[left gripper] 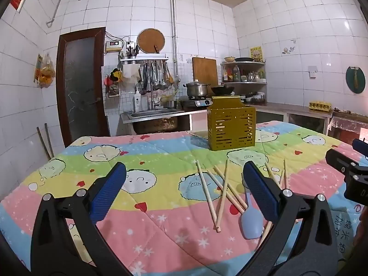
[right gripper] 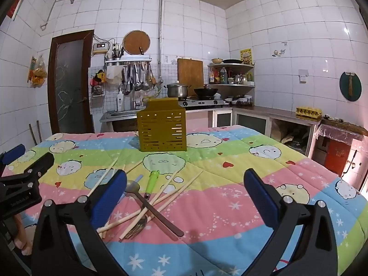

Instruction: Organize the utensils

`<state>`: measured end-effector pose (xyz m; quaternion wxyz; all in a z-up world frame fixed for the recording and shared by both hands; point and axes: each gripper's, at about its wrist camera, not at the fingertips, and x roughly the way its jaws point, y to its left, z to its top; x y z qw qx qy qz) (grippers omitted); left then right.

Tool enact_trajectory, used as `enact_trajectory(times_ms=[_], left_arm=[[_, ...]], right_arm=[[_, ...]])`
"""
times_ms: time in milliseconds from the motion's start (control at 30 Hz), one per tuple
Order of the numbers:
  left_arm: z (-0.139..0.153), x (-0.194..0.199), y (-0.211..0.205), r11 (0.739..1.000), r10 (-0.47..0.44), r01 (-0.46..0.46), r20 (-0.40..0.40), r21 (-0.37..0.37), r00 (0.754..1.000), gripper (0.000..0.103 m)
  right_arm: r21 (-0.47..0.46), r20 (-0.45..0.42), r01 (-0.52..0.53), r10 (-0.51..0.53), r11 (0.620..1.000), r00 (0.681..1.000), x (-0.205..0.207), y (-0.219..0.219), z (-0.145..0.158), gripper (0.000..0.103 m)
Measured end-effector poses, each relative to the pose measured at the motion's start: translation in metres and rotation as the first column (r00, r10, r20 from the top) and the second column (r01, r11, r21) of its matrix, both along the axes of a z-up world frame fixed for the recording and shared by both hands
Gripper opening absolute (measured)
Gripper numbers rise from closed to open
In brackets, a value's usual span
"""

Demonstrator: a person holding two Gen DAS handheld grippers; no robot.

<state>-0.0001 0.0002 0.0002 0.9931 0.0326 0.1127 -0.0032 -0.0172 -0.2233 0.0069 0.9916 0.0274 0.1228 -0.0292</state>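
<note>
Utensils: chopsticks, spoon, fork, prob. a green peeler, heaped mid-quilt, near gold caddy awaiting sorting. L gripper & R gripper hover spread, empty, pre-pick.

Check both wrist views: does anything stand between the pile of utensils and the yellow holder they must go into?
Nothing visible does. Only bare quilt separates the chopsticks, metal spoon and green-handled tool from the yellow slotted holder.
</note>
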Motion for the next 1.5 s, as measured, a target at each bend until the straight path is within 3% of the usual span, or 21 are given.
enact_trajectory(times_ms=[467,1500], left_arm=[[0.0,-0.001,0.003,1.0,-0.007,0.007,0.021,-0.015,1.0,0.098],[0.002,-0.003,0.007,1.0,-0.007,0.008,0.023,-0.028,1.0,0.098]], right_arm=[[-0.041,0.015,0.015,-0.014,0.999,1.0,-0.004,0.009,0.002,0.099],[-0.031,0.013,0.027,-0.026,0.999,1.0,-0.003,0.008,0.001,0.099]])
